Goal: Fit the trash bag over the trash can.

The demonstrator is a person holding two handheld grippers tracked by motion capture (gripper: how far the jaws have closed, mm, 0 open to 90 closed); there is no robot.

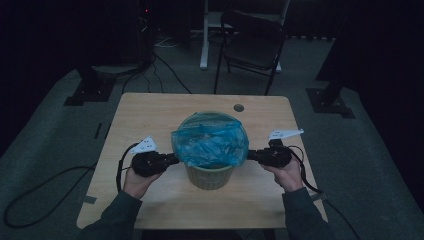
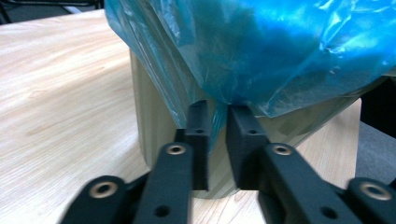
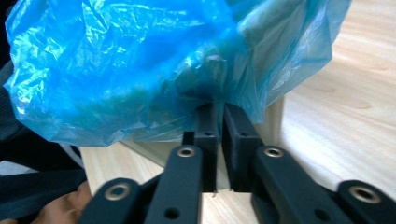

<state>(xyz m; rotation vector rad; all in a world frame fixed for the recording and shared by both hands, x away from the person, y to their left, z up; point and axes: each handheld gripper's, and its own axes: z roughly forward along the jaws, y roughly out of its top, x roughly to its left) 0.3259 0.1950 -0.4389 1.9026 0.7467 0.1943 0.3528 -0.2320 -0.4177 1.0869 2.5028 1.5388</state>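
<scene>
A small wooden table (image 1: pixel 150 115) with a light grain stands on a grey carpet floor (image 1: pixel 45 150), and it has a round hole (image 1: pixel 238 107) near its far edge. The room around it is dark; a black folding chair (image 1: pixel 252 45) stands behind the table, next to a white post (image 1: pixel 204 35), and black cables (image 1: pixel 165 65) lie on the floor. In the middle of the table stands a pale green bin (image 1: pixel 209 176), and a blue plastic bag (image 1: pixel 210 140) lines it and hangs over its rim. The left gripper (image 1: pixel 172 159) is at the left side of the bin; in the left gripper view its jaws stand a little apart with the bag's edge (image 2: pixel 217 121) hanging between them, not pressed. The right gripper (image 1: pixel 252 155) is at the opposite side; its jaws leave only a narrow gap at the bag's hem (image 3: pixel 219 105), and I cannot tell if they pinch it.
</scene>
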